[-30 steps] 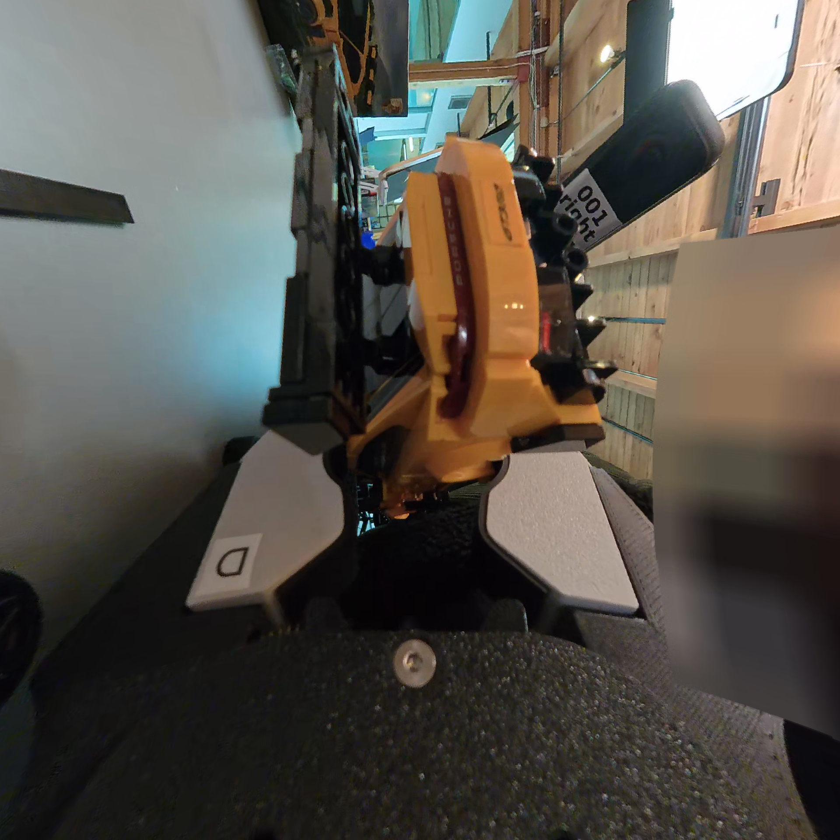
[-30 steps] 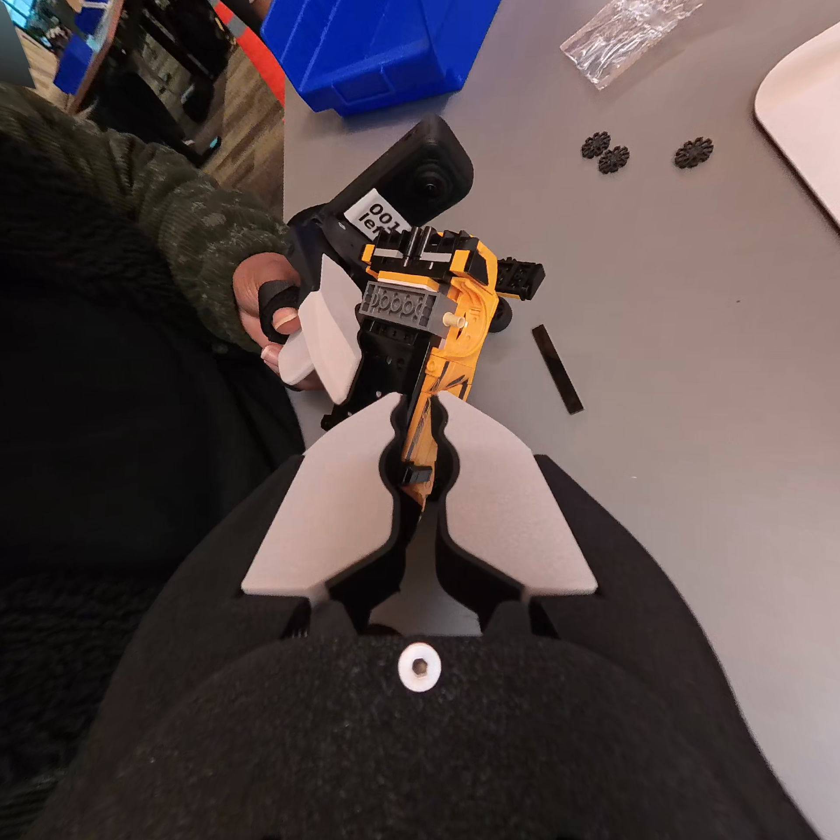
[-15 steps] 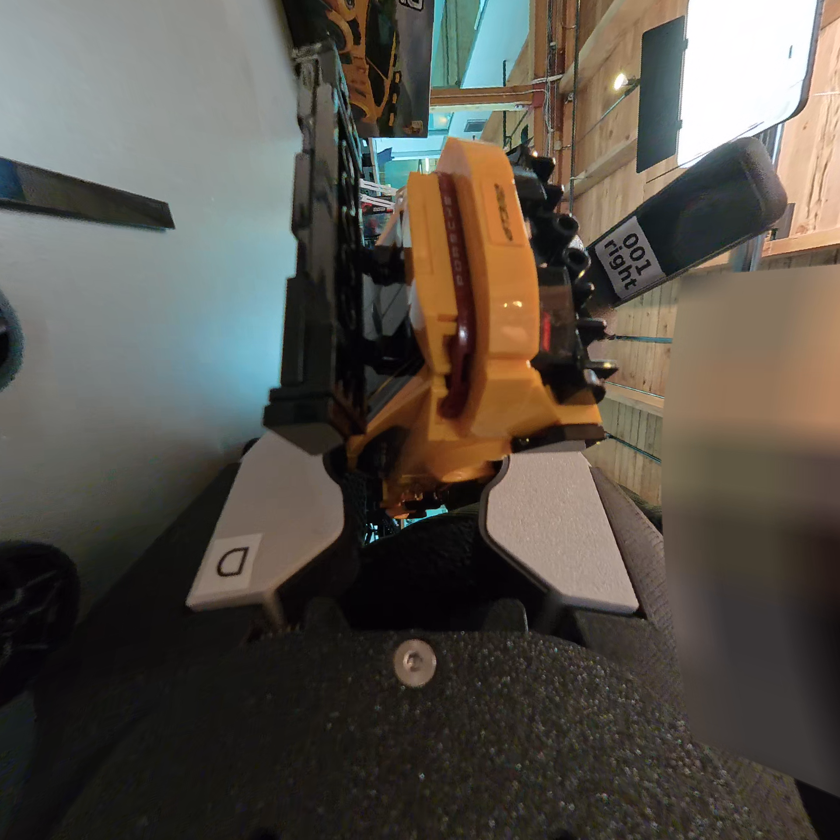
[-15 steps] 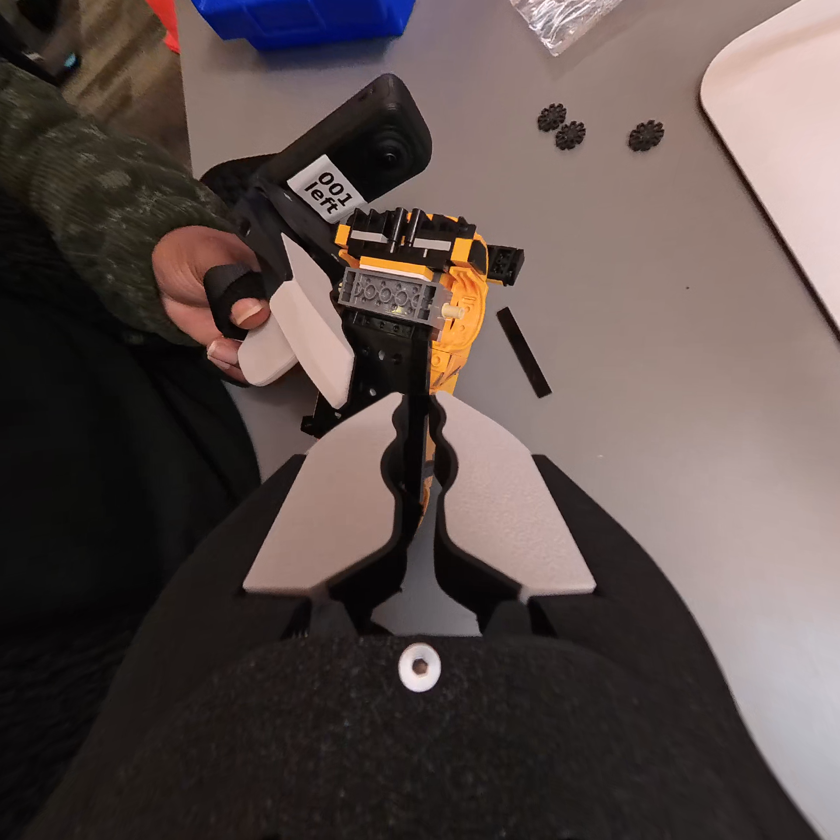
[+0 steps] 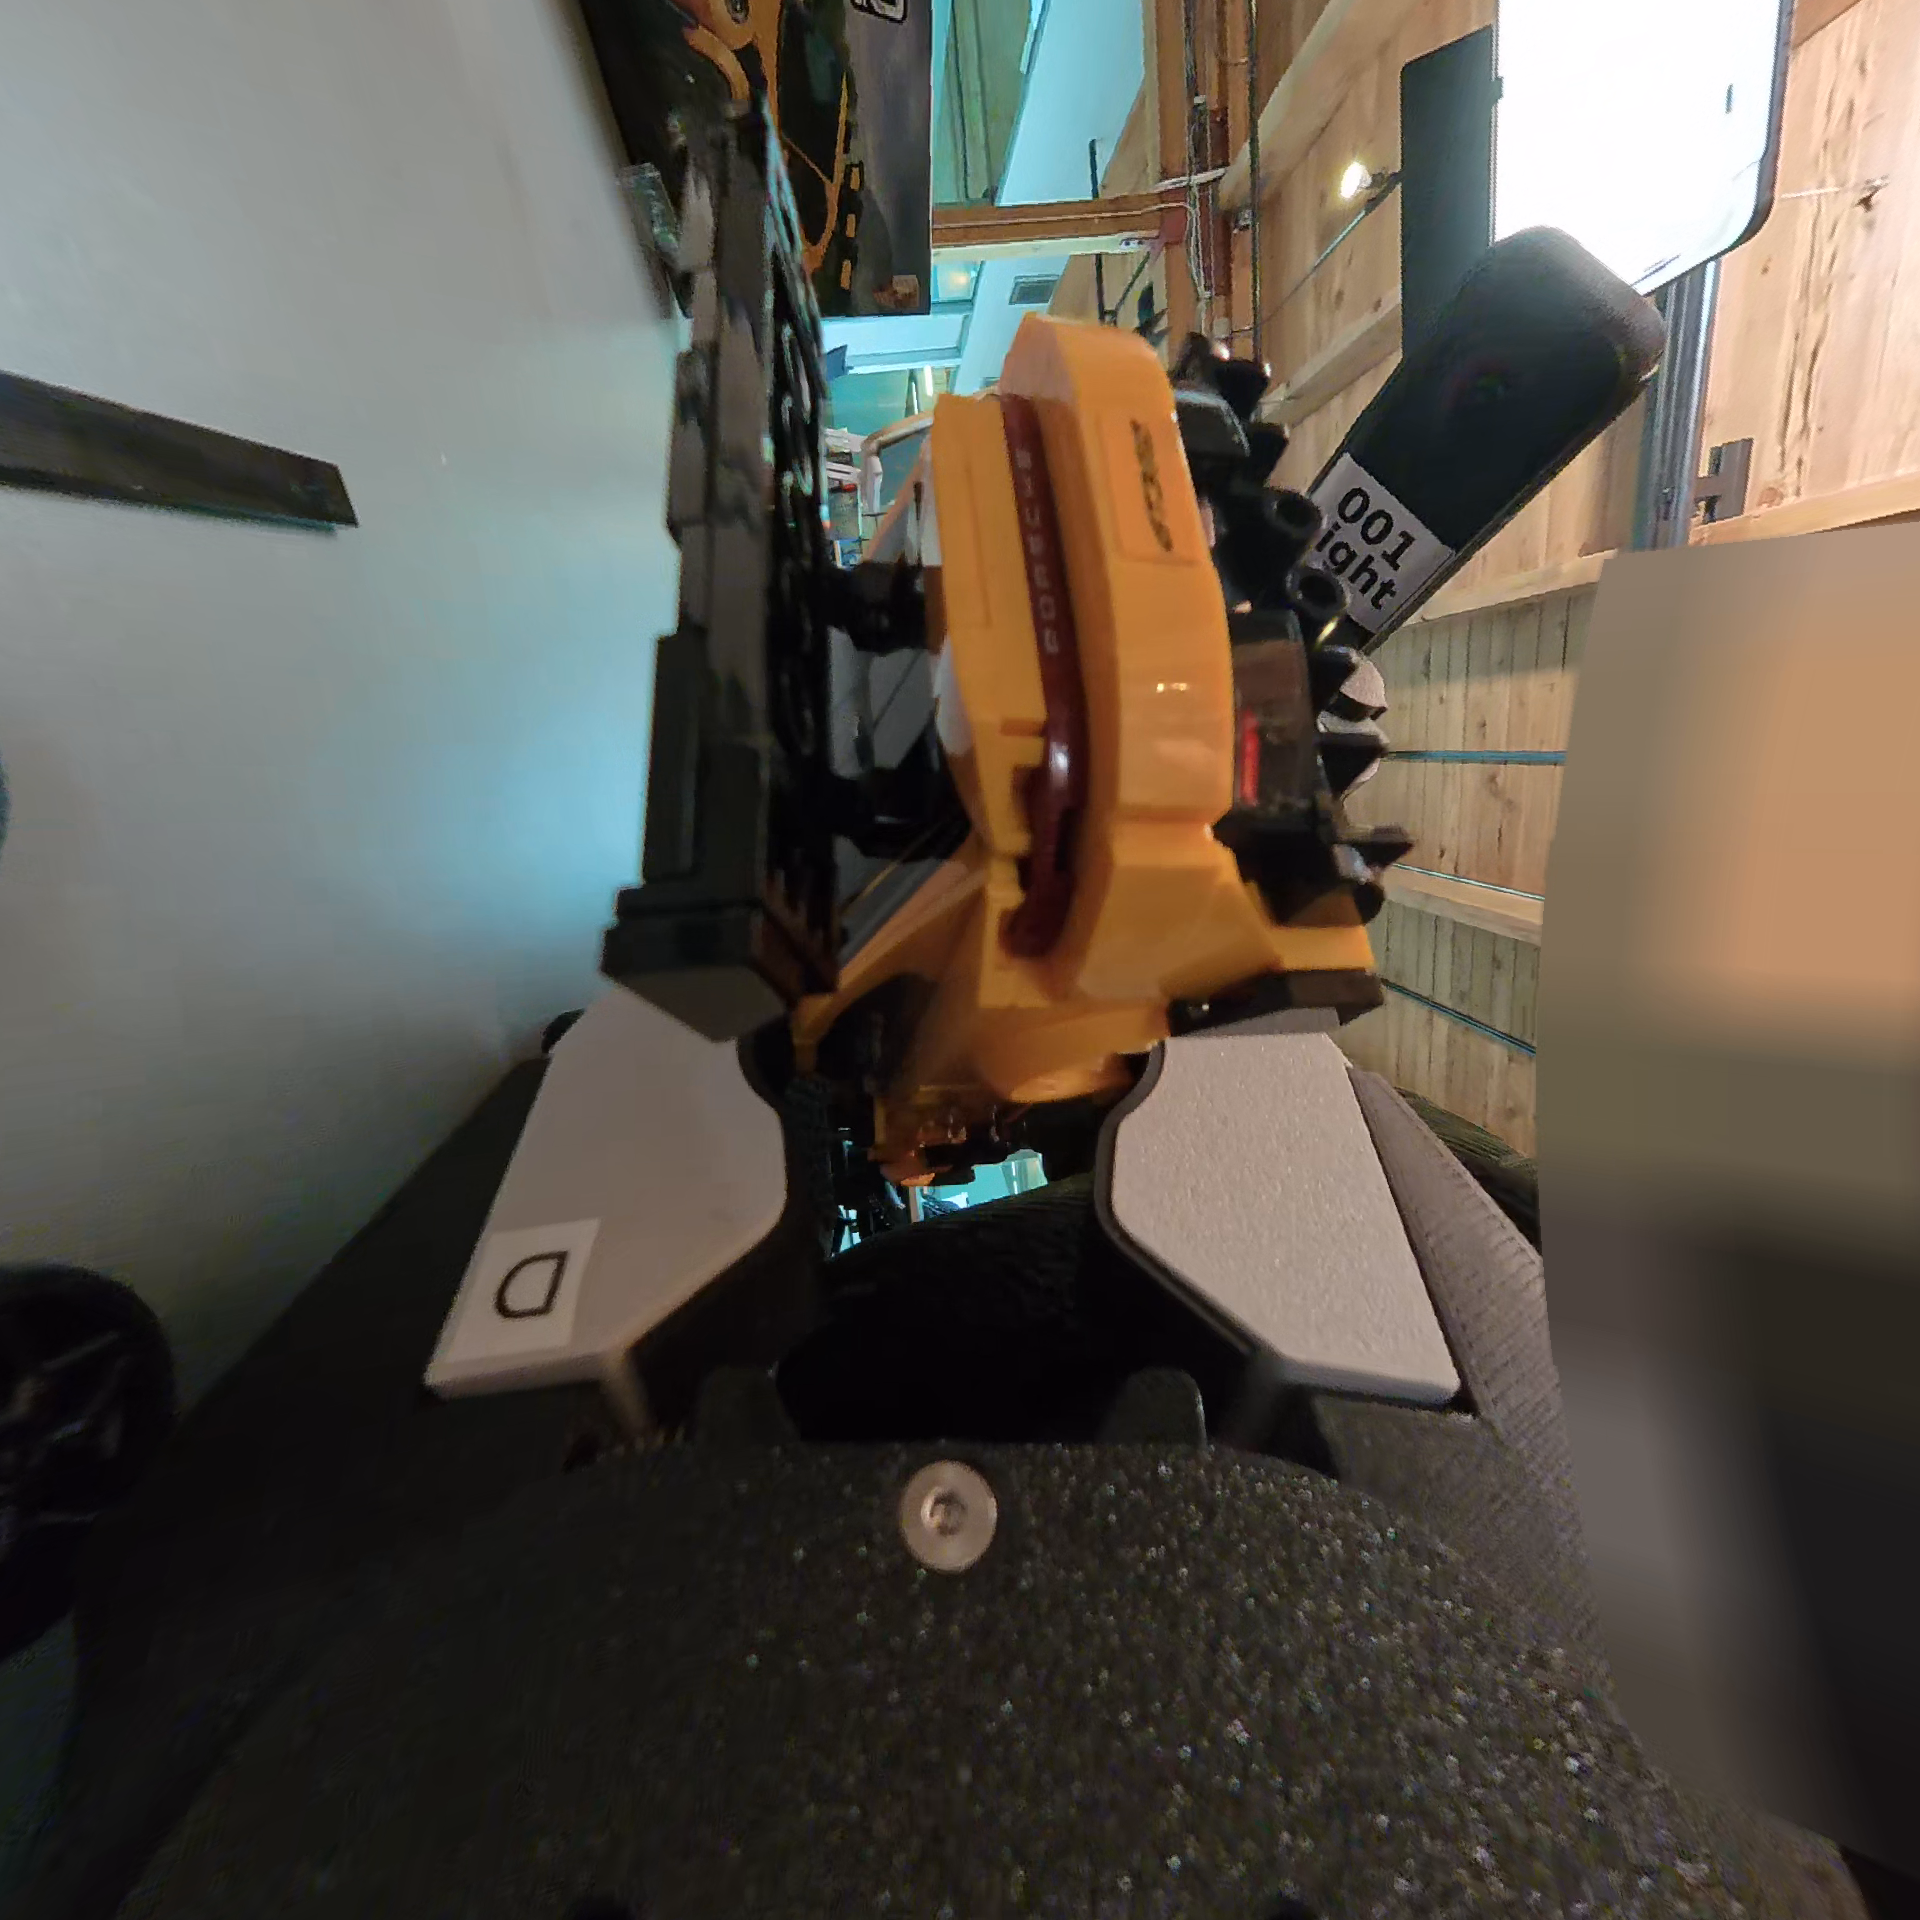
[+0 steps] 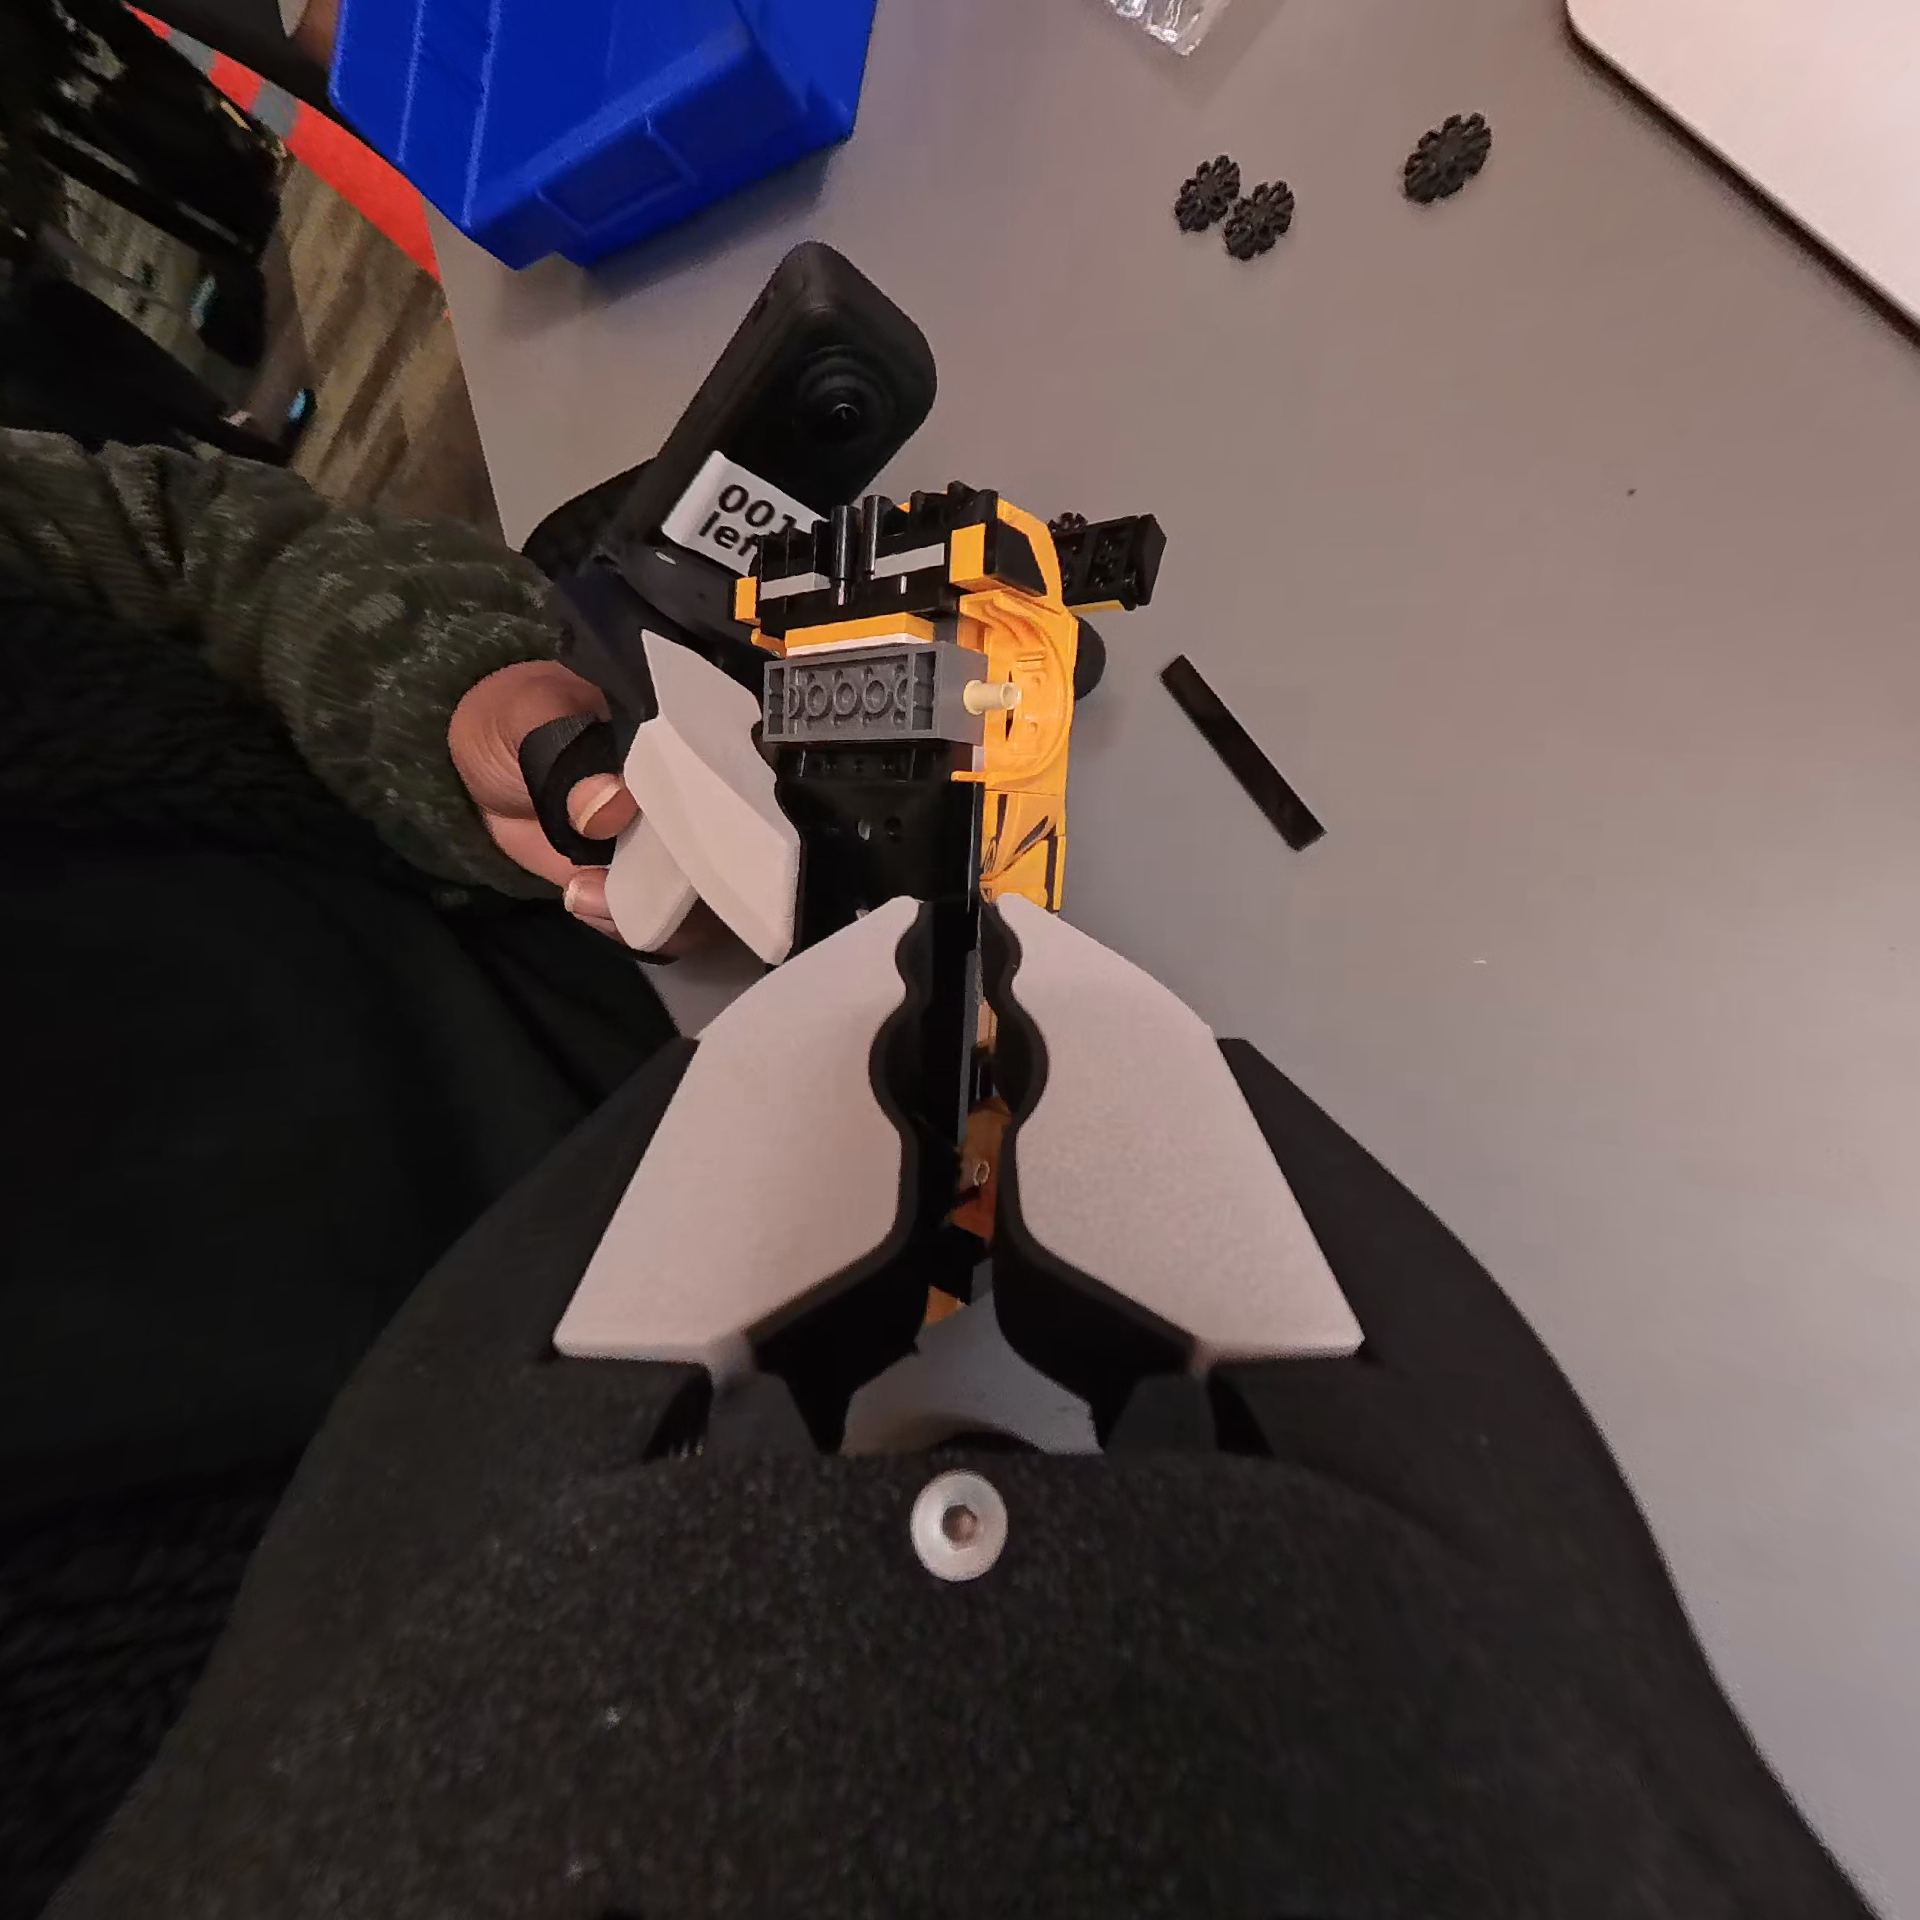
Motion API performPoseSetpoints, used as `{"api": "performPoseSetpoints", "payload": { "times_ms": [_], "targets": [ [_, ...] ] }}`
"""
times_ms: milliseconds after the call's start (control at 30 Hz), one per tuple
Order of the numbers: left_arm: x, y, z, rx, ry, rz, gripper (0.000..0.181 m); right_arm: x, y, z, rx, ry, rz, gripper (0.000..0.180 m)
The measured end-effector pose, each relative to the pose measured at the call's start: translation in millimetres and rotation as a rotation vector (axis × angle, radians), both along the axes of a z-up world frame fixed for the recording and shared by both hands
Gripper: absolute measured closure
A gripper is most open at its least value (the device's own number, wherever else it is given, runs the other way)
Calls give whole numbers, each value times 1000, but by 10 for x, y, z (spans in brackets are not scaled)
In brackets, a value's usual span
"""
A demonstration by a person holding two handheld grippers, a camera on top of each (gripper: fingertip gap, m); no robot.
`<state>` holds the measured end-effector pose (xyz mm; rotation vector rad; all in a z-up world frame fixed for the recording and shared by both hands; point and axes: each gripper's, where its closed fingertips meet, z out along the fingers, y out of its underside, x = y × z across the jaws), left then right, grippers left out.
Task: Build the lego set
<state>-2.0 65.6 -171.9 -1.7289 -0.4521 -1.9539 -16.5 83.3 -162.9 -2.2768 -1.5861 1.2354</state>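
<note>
Both grippers clamp the same orange-and-black lego car [image 6: 940, 727], held in the air over the grey table [image 6: 1558, 727].

Right gripper [image 6: 956, 935]: fingers closed on the car's thin black base plate edge, at 12 o'clock from the wrist camera. Car body extends away from it toward 12.

Left gripper [image 5: 940, 1023]: fingers set wide apart and clamped on the car's end; one pad presses the black chassis at 10 o'clock, the other the orange body's black trim at 2 o'clock. In the right wrist view the left gripper [image 6: 717, 790] comes in from 9 o'clock, with a hand [image 6: 520, 758] in a green sleeve on its handle.

The grey brick [image 6: 852, 691] on the car's underside faces the right camera, with a cream pin [image 6: 987, 694] just beside it at 3 o'clock.

On the table: loose black strip [image 6: 1242, 750] at 3 o'clock of the car, apart from it; three small black gear pieces [image 6: 1236, 203] toward 1 o'clock; blue bin [image 6: 623, 104] at 11 o'clock; white tray edge [image 6: 1787, 125] at 2 o'clock.
</note>
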Motion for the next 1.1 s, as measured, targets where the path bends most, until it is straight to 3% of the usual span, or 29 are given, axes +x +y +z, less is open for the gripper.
{"api": "performPoseSetpoints", "payload": {
  "times_ms": [633,1100],
  "targets": [
    [13,-49,42,34,-26,-26,123,-84,-1,112,-34,67,13,155],
    [79,-139,130,268,139,-67,123,-59,-103,213,-162,169,75,161]
  ]
}}
